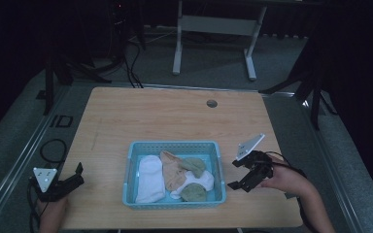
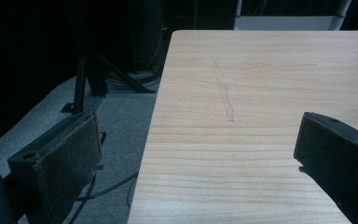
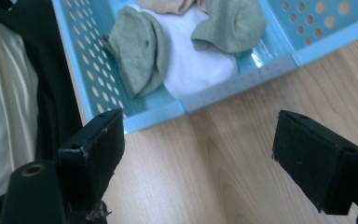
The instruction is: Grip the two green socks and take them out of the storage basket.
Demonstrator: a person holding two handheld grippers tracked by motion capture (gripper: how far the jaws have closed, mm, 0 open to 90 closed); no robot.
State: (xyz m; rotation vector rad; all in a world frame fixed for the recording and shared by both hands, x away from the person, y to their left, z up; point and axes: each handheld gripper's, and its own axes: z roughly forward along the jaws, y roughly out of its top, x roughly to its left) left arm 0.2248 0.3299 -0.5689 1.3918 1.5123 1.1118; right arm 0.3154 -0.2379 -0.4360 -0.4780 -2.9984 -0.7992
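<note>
A light blue perforated basket (image 1: 132,167) sits at the front middle of the wooden table (image 1: 175,121). In it lie white socks (image 1: 150,178), a tan sock (image 1: 172,171) and green socks (image 1: 194,192). My right gripper (image 1: 236,174) hovers just right of the basket, open and empty. In the right gripper view its jaws frame bare wood by the basket's corner (image 3: 168,111), with green socks (image 3: 137,49) and a white sock (image 3: 193,60) inside. My left gripper (image 1: 79,174) rests at the table's front left edge, open, with nothing between its pads (image 2: 70,158).
A round cable hole (image 1: 211,103) lies at the back of the table. The table's left edge (image 2: 154,121) drops to grey floor with cables (image 1: 53,150) and stand legs. A white desk frame (image 1: 213,29) stands beyond the table.
</note>
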